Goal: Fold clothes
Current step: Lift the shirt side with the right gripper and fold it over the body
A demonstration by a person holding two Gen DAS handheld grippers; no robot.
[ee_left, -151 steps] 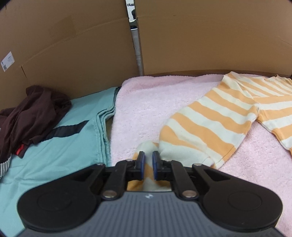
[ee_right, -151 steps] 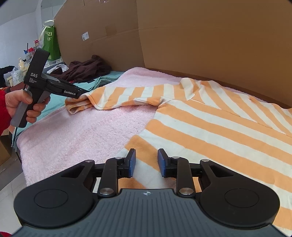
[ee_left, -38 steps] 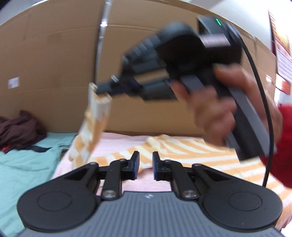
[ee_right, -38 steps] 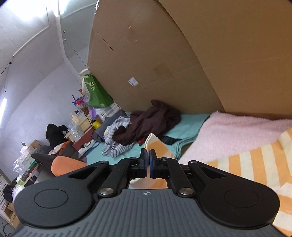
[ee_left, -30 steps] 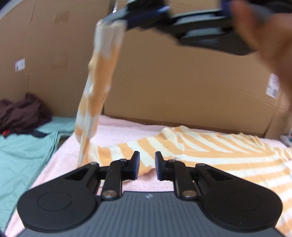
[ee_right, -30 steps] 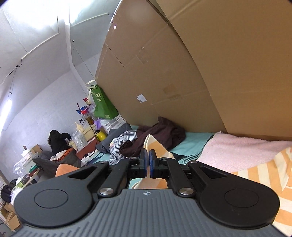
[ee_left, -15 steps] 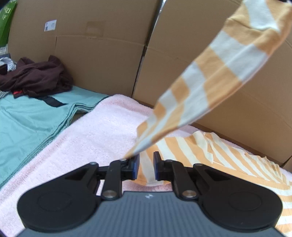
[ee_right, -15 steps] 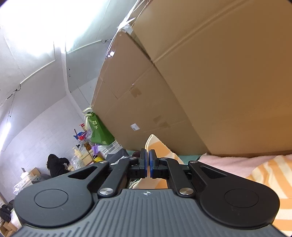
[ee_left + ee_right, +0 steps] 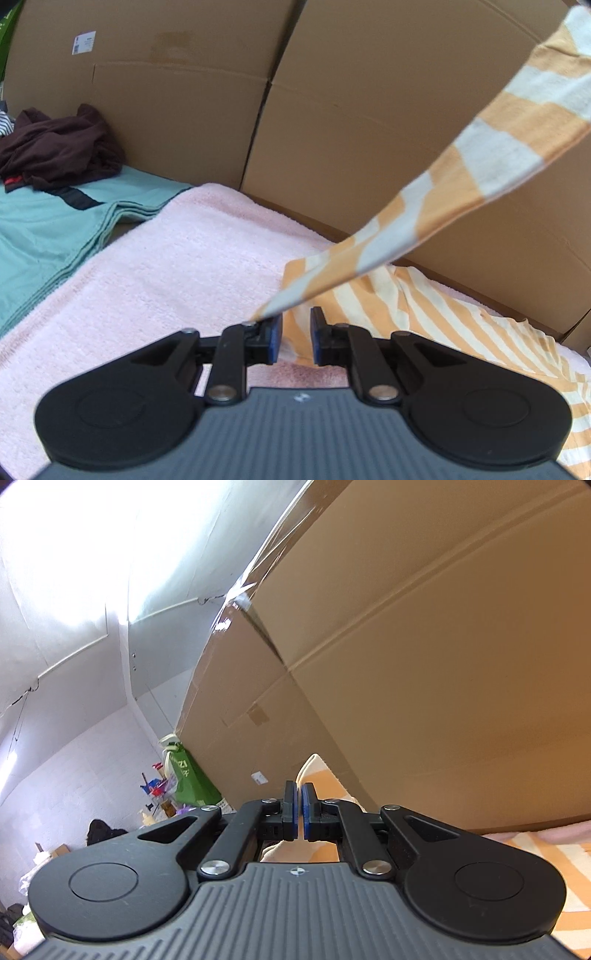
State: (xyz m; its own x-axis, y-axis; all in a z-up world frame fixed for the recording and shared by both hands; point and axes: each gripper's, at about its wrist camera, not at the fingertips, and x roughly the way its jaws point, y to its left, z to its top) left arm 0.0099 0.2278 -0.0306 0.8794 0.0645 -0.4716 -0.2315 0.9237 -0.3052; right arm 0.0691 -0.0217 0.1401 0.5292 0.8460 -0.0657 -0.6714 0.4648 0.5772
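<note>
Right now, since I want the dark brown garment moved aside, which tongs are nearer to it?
Probably left. The left tongs sit low over the pink towel, the dark brown garment beyond. The right tongs are lifted, clamping the striped sleeve.

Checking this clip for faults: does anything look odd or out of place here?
Nothing is damaged or spilled. The only loose end: the striped sleeve, pulled taut upward, drapes over one finger of the open left tool rather than between them. The right tool pinches its cuff.

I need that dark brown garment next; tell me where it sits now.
In the left wrist view the dark brown garment lies crumpled at far left, on the teal cloth against the cardboard wall.
</note>
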